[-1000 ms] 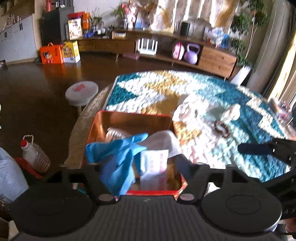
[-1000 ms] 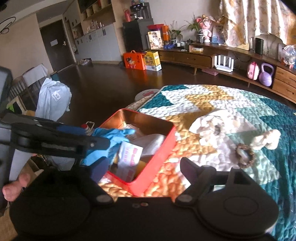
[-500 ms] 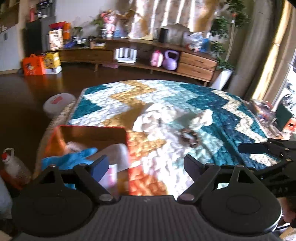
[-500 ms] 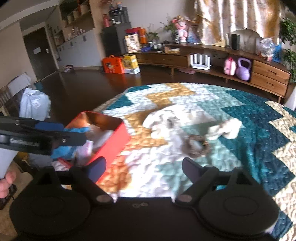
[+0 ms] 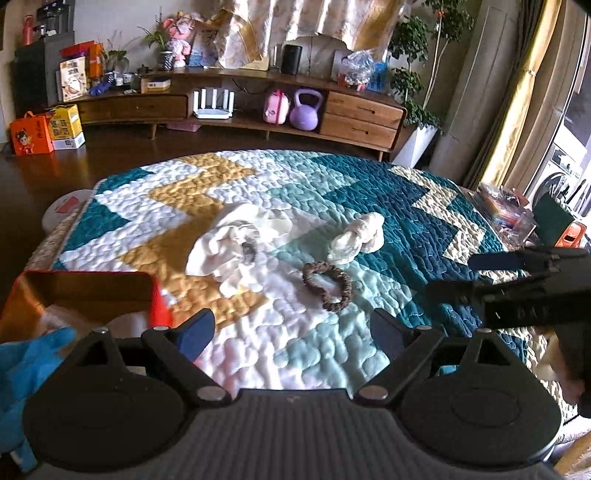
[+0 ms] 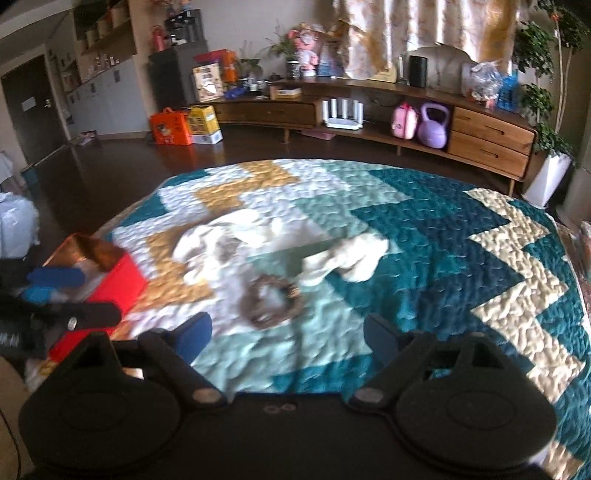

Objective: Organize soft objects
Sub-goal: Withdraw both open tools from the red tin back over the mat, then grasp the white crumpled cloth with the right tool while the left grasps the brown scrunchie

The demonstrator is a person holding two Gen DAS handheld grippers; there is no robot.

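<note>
Both claws wide, nothing held; left claw point(image 5: 291, 330) is opening. Hair tie point(image 5: 327, 286), white cloth point(image 5: 236, 245) and white bundle point(image 5: 356, 236) lie on the quilt point(image 5: 406, 206), right of the red box point(image 5: 88, 288). Risk: right claw point(image 6: 288, 334) pinches quilt with the thin hair tie, or it slips out.

Daylight from the right-hand window point(image 5: 569, 122), dim far corner, fisheye-bent edges, right view seemingly motion-blurred

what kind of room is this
Most likely a home living room: a long low wooden sideboard along the wall, patterned curtains, potted plants, and a teal, white and gold quilted cover as the work surface.
</note>
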